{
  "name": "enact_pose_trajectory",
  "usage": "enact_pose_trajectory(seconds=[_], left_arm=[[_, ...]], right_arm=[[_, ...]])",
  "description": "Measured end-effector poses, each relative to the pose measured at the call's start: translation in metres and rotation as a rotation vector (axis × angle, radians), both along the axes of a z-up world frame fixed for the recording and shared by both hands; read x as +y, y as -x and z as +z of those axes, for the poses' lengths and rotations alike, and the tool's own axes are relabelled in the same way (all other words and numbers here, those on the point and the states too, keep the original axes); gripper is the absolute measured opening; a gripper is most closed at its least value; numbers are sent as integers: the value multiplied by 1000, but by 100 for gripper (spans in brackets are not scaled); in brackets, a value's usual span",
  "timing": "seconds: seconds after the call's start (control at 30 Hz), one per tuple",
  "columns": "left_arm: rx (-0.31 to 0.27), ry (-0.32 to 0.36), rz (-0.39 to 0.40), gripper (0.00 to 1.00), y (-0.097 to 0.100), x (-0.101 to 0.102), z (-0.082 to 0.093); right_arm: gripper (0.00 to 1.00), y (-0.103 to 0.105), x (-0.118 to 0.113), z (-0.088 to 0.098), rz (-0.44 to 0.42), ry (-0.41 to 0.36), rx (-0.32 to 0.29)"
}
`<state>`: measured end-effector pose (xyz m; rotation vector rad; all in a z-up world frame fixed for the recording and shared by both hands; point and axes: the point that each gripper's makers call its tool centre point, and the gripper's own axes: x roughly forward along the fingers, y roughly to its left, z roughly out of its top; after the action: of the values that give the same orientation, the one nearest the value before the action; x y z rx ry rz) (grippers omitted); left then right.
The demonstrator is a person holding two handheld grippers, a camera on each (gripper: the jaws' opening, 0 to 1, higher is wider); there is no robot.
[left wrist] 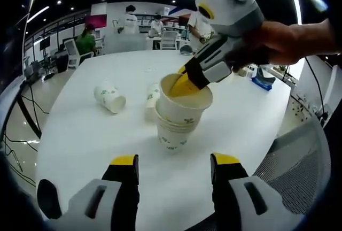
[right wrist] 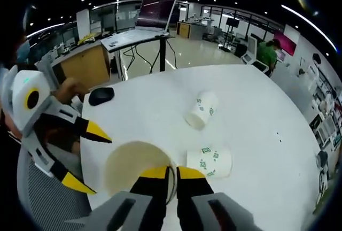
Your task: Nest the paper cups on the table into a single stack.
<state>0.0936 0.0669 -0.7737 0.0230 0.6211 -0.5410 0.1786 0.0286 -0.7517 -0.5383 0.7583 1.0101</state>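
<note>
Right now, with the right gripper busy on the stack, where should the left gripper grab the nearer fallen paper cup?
Probably pinch the fallen cup across its side wall near the open rim, coming from above. It lies on its side on the table beside the stack, so its wall faces up. The left gripper is open.

Table: smooth white top, faint sheen under ceiling lights; stacked paper cups, centre of left gripper view: matt white paper, green leaf print; two loose cups lying on their sides: same matt paper; right gripper: matt grey and white plastic, yellow jaw tips; chair back, lower right: grey woven mesh; mouse: glossy black plastic
</note>
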Motion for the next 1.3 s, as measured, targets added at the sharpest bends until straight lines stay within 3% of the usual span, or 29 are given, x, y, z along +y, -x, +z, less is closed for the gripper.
enact_pose_trajectory(seconds=[0.67, 1.1, 1.3], left_arm=[[-4, 19, 6, 53, -2, 1, 2], [0, 12, -28, 53, 1, -5, 1], [7, 24, -23, 53, 3, -5, 4]], right_arm=[[14, -6, -5, 4, -41, -11, 8], [40, -3, -19, 9, -54, -54, 32], [46, -3, -38, 14, -73, -62, 1]])
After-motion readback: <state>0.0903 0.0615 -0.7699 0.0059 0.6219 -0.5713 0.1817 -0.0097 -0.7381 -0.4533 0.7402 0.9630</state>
